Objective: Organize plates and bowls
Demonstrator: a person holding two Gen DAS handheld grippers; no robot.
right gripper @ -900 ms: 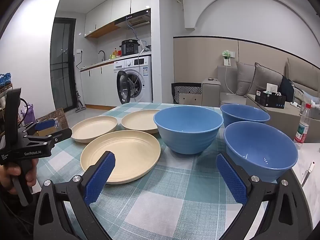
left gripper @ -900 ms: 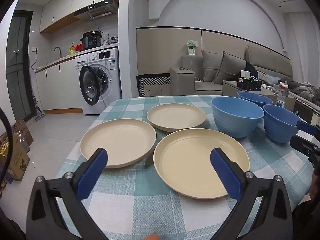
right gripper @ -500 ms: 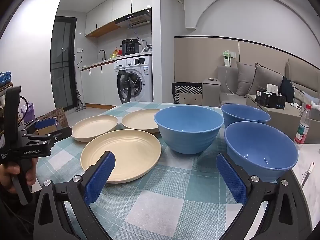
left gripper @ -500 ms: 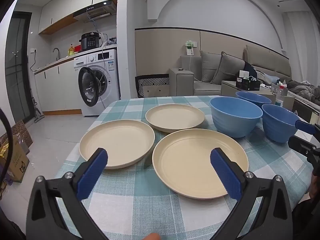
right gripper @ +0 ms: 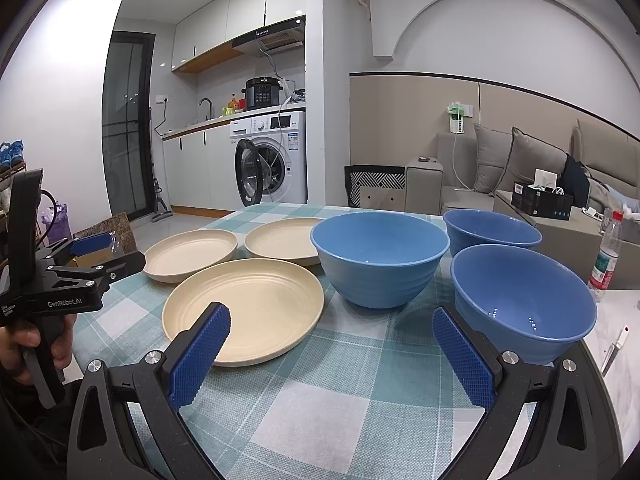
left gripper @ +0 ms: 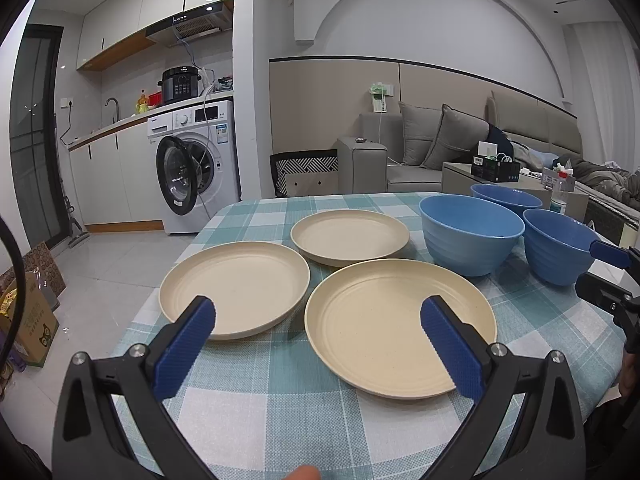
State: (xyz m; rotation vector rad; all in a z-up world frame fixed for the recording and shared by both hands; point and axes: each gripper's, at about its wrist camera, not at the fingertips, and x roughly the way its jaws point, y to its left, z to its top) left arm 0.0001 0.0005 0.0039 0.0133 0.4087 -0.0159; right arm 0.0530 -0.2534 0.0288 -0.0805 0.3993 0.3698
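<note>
A: Checked tablecloth (left gripper: 248,396), kitchen behind. Plates?
B: Three cream plates (left gripper: 400,324) left, three blue bowls (right gripper: 380,256) right, none stacked.
A: Grippers?
B: Left gripper (left gripper: 318,340) and right gripper (right gripper: 330,354) tilt slightly downward, jaws wide apart, empty. A hand (right gripper: 36,344) grips the left handle.

Your far blue bowl (left gripper: 506,199) sits half hidden behind the two nearer bowls. The label on the bottle (right gripper: 607,256) is too small to read. Your right tool (left gripper: 608,276) is cut off at the left wrist view's edge.
</note>
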